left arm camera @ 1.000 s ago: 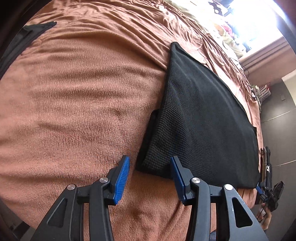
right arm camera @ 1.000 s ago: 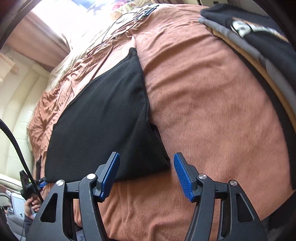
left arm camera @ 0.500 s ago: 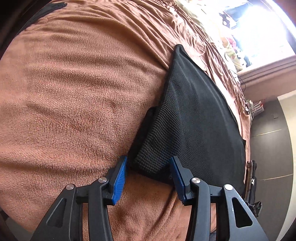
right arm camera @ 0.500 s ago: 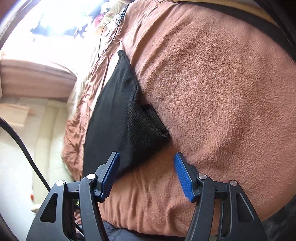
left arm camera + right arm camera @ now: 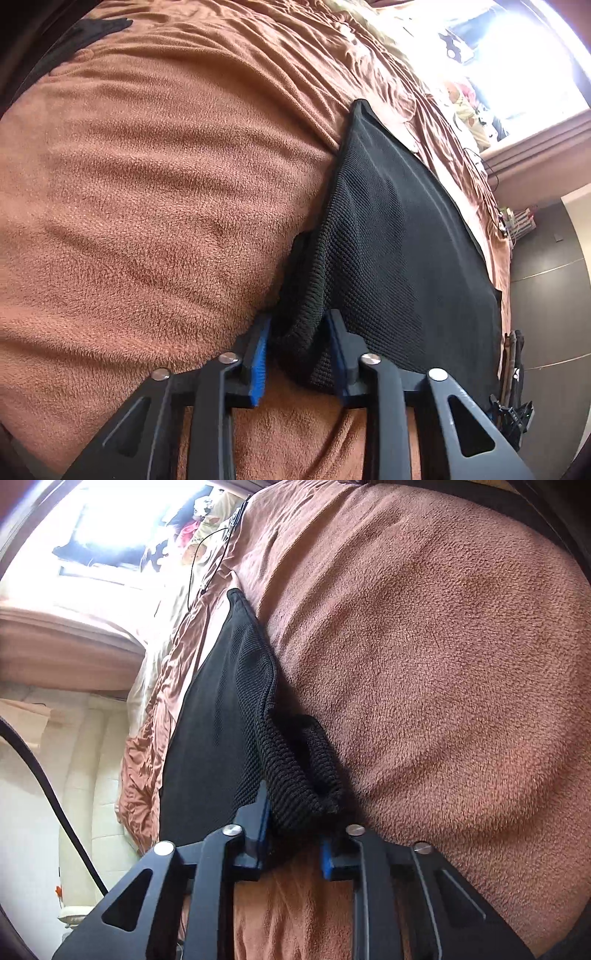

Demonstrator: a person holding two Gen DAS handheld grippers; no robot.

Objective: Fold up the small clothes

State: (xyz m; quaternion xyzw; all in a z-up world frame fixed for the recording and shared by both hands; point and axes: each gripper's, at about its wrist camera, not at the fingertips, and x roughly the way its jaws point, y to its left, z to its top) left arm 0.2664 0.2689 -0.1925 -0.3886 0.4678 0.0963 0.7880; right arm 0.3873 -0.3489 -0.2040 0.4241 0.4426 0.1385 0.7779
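A black mesh garment [image 5: 399, 258] lies flat on a brown fleece blanket [image 5: 147, 184], partly folded. My left gripper [image 5: 297, 350] is shut on its near left corner, the cloth bunched between the blue pads [image 5: 258, 354]. In the right wrist view the same garment [image 5: 221, 720] runs away to the upper left, and my right gripper [image 5: 295, 834] is shut on its near right corner, which bulges up between the fingers [image 5: 262, 823].
The brown blanket [image 5: 443, 664] covers the bed around the garment. Dark clothes [image 5: 85, 33] lie at the far left edge. A bright window [image 5: 517, 66] and clutter lie beyond the bed. A black cable [image 5: 48, 794] hangs at the left.
Both grippers moved forward and down onto the near corners of the garment and closed on them; one second ago both were open just short of the cloth.
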